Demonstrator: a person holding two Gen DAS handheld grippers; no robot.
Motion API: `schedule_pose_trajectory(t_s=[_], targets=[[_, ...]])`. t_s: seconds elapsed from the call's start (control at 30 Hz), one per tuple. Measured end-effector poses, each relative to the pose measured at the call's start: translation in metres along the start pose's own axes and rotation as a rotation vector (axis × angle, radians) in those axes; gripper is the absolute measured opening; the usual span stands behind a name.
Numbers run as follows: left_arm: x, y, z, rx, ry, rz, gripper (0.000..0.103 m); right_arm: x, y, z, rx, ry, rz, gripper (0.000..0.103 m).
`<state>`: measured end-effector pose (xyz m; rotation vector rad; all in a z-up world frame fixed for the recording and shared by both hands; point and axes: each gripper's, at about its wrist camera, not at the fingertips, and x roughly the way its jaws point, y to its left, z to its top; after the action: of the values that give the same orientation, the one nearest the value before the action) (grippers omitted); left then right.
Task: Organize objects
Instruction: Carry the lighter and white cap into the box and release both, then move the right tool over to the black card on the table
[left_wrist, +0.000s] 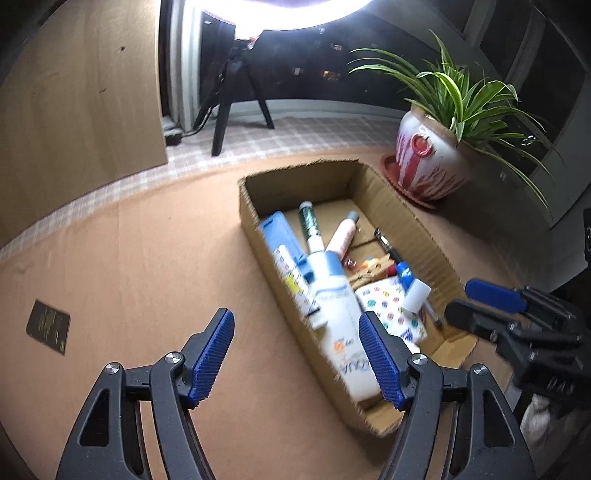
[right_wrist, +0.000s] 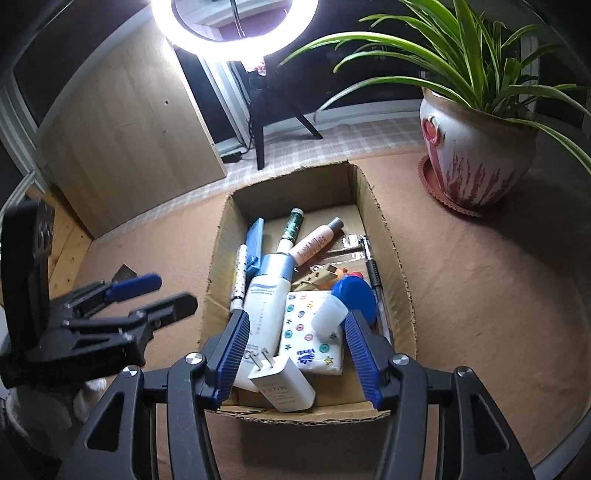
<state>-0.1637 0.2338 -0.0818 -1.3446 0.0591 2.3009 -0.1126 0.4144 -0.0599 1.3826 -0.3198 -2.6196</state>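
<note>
Both grippers — left (left_wrist: 297, 356), right (right_wrist: 295, 356) — open, empty. Charger (right_wrist: 282, 384) at box's (right_wrist: 400, 280) 6 o'clock rim — a knock may tip it out.

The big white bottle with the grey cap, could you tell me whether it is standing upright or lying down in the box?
Lying down: the white bottle rests lengthwise among the other items in the cardboard box.

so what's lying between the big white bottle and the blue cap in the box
The button-patterned tissue pack lies between the white bottle and the blue cap, with a small white vial on it; clearest in the right wrist view.
</note>
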Motion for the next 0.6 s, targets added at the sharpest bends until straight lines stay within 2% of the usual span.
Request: schedule_pose_trajectory(t_s=[0.23, 0.43, 0.6], targets=[[-0.018, 0.020, -0.029, -0.047, 0.012, 0.019, 0.073, 0.000, 0.021, -0.001, -0.042, -0.013, 0.026, 0.050], [-0.038, 0.050, -0.060, -0.113, 0.017, 0.066, 0.073, 0.002, 0.052, -0.002, -0.098, -0.041, 0.044, 0.050], [-0.064, 0.078, -0.094, -0.179, 0.004, 0.111, 0.073, 0.015, 0.092, 0.001, -0.195, 0.016, 0.080, 0.050]])
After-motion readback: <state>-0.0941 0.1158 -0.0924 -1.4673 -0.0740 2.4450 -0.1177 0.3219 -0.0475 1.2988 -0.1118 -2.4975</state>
